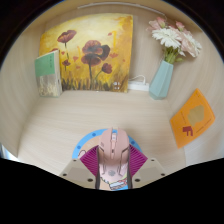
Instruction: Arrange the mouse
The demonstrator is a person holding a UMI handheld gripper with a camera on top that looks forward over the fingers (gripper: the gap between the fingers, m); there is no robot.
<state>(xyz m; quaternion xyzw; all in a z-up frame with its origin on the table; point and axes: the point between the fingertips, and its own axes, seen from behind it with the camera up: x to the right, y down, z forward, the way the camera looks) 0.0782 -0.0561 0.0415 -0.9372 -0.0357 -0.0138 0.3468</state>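
Observation:
A pale pink computer mouse (113,155) sits lengthwise between my two fingers, its nose pointing away over the light wooden table (100,115). The magenta pads (91,160) press against both of its sides. My gripper (113,165) is shut on the mouse. The mouse's rear end is hidden low between the fingers. I cannot tell whether the mouse rests on the table or hangs just above it.
At the back stands a painting of poppies (90,52), with a green book (48,73) leaning at its left. A pale blue vase of pink flowers (164,75) stands right of it. An orange card (192,118) lies at the right.

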